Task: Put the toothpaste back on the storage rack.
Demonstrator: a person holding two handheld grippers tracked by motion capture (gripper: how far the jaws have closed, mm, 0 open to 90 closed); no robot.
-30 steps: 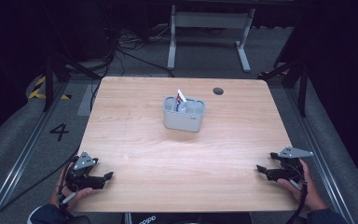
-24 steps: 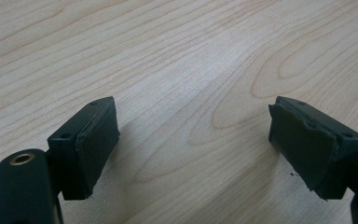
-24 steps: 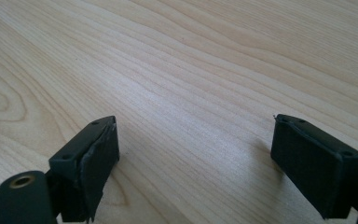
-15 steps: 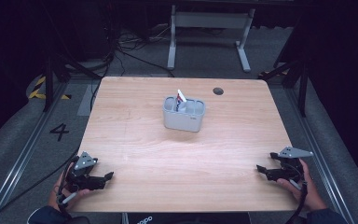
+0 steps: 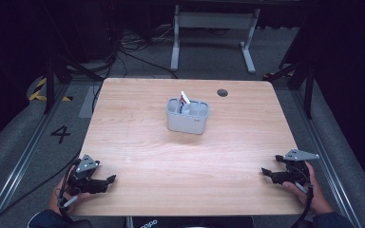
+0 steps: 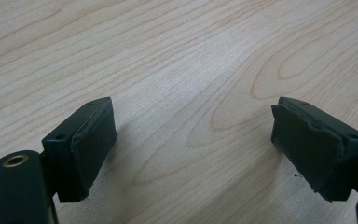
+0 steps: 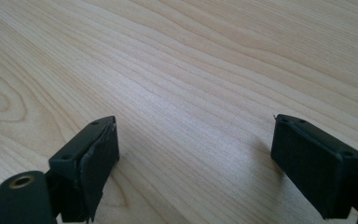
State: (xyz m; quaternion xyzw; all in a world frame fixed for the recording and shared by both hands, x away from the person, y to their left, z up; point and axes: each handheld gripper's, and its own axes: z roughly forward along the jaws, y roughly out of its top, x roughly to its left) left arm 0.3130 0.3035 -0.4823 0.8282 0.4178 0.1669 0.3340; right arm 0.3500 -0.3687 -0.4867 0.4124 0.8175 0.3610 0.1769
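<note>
1. A dark room is surrounding a light wooden table [image 5: 138, 137]; cables are lying on the grey floor beyond its far edge, where a white metal stand [image 5: 214, 21] is standing, and a small dark round spot [image 5: 222, 92] is sitting on the wood near the far right corner.
2. A grey caddy [image 5: 187, 122] is standing around the middle of the table, somewhat toward the far edge. It appears to be split into compartments, and a white packet with red and blue print [image 5: 184, 101] is sticking up out of the left one, leaning a little; the other compartment is looking empty, though its bottom is hidden.
3. The left gripper [image 5: 105, 180] is resting at the near left corner, its jaws standing wide apart over bare wood with nothing between them, as the left gripper view [image 6: 191, 140] is showing.
4. The right gripper [image 5: 266, 172] is resting near the near right corner, jaws likewise spread wide and empty in the right gripper view [image 7: 193, 154].
5. The caddy is lying forward and inward from both grippers, well apart from each. Its long axis is running roughly along the far edge, slightly skewed. Neither hand is clearly nearer, though the packet is sitting toward the left gripper's side, so that hand is probably better placed to reach it.
</note>
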